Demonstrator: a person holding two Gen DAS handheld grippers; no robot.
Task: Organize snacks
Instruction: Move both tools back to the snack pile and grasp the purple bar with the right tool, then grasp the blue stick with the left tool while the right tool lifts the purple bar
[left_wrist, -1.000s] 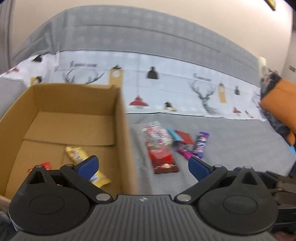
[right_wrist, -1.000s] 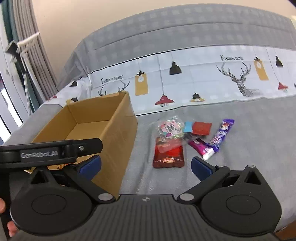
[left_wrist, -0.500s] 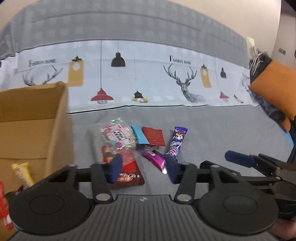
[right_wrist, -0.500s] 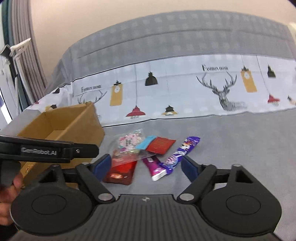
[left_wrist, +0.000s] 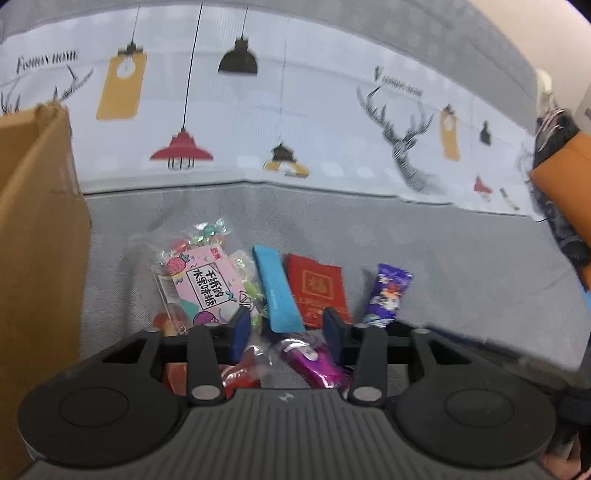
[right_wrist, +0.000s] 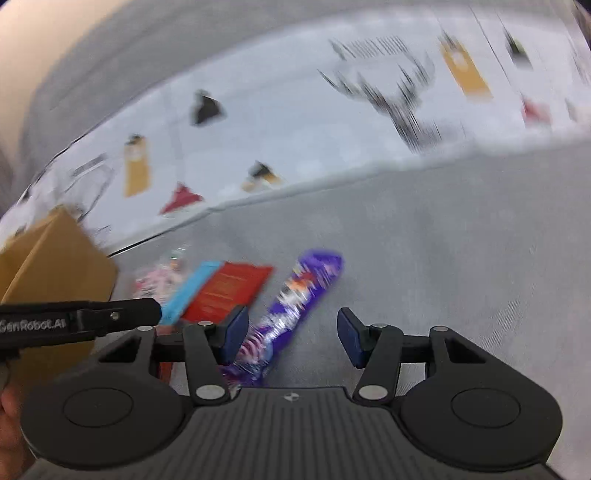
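Snack packets lie in a cluster on the grey sofa seat: a pink candy bag (left_wrist: 201, 284), a blue stick pack (left_wrist: 277, 291), a red flat packet (left_wrist: 319, 291), a purple bar (left_wrist: 388, 297), a magenta packet (left_wrist: 314, 363) and a red bag (left_wrist: 236, 376). My left gripper (left_wrist: 284, 334) is open, low over the cluster, with the magenta packet between its fingers. My right gripper (right_wrist: 291, 334) is open just above the purple bar (right_wrist: 295, 299), which lies by its left finger. The cardboard box (left_wrist: 37, 258) stands left of the snacks.
The sofa back carries a white cloth with lamp and deer prints (left_wrist: 295, 122). An orange cushion (left_wrist: 565, 184) lies at the right end. The left gripper's body (right_wrist: 74, 321) reaches into the right wrist view beside the box (right_wrist: 55, 258).
Both grippers have moved right and down from the box toward the snack cluster. Both sets of fingers have narrowed but stay open. The right view is now motion-blurred.
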